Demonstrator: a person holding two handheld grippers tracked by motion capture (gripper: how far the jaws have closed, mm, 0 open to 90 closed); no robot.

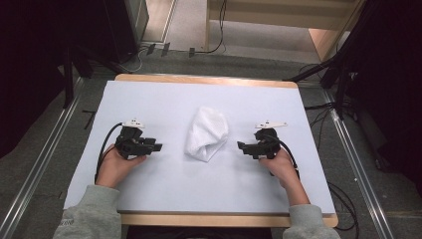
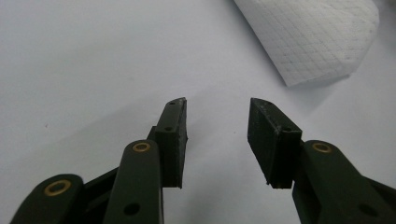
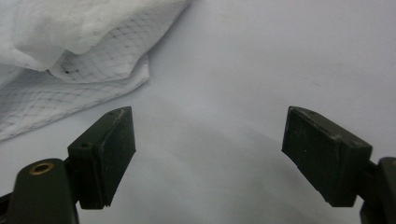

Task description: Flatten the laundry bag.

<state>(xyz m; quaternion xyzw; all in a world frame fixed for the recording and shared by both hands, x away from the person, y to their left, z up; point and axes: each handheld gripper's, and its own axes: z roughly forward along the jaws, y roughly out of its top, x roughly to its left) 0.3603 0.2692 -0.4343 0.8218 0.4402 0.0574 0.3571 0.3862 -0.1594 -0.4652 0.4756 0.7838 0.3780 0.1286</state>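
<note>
Left hand [image 1: 115,167]: we rest it on the near left of the white surface [image 1: 164,189], grey sleeve behind it.
Left tongs [image 1: 155,148]: we hold them low over the surface, jaws apart, nothing between them, tips aimed at the cloth.
Left tongs close up [image 2: 217,135]: bare white surface shows in the gap, and the cloth's quilted edge [image 2: 313,37] lies beyond, up and to the right.
Right hand [image 1: 282,167]: we set it on the near right, mirroring the other.
Right tongs [image 1: 242,146]: jaws spread wide and empty, near the cloth, not touching it.
Right tongs close up [image 3: 208,154]: the cloth's crumpled folds [image 3: 70,51] sit past the left jaw.
Cloth [image 1: 206,133]: white, bunched, mid-surface, between both tongs.
</note>
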